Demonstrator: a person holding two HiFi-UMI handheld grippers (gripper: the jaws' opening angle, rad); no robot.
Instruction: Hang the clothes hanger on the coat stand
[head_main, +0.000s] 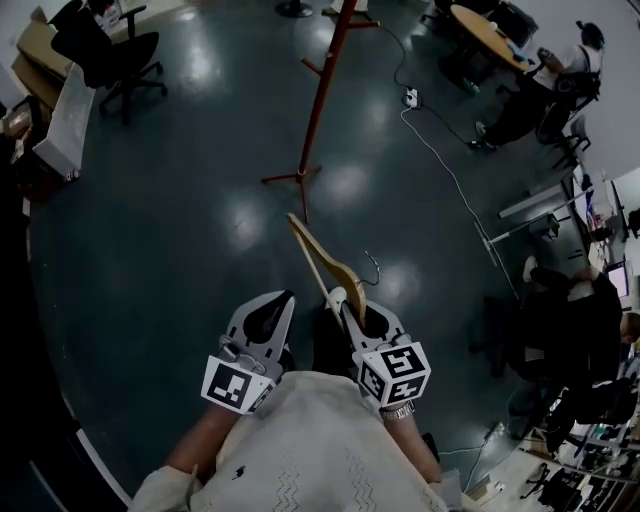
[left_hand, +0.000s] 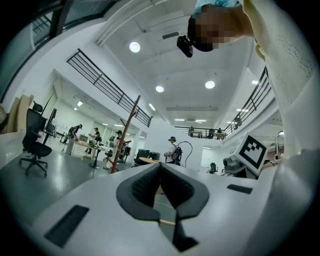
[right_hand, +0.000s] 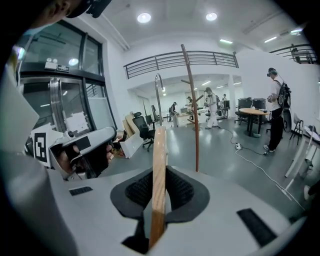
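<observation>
A wooden clothes hanger (head_main: 323, 260) with a metal hook (head_main: 375, 268) points away from me over the dark floor. My right gripper (head_main: 345, 300) is shut on its near end. In the right gripper view the wooden bar (right_hand: 158, 185) stands on edge between the pads, with the hook (right_hand: 158, 95) above it. The red-brown coat stand (head_main: 322, 90) stands upright some way ahead, apart from the hanger; it also shows as the coat stand (right_hand: 193, 115) and the coat stand (left_hand: 126, 132). My left gripper (head_main: 283, 300) hovers beside the right one, shut and holding nothing, its tips meeting at my left gripper (left_hand: 160, 167).
An office chair (head_main: 115, 55) and a leaning white panel (head_main: 65, 115) are at the far left. A white cable (head_main: 445, 165) runs across the floor right of the stand. People sit by a round table (head_main: 485, 30) at the far right, and another person (head_main: 570, 320) is at the right edge.
</observation>
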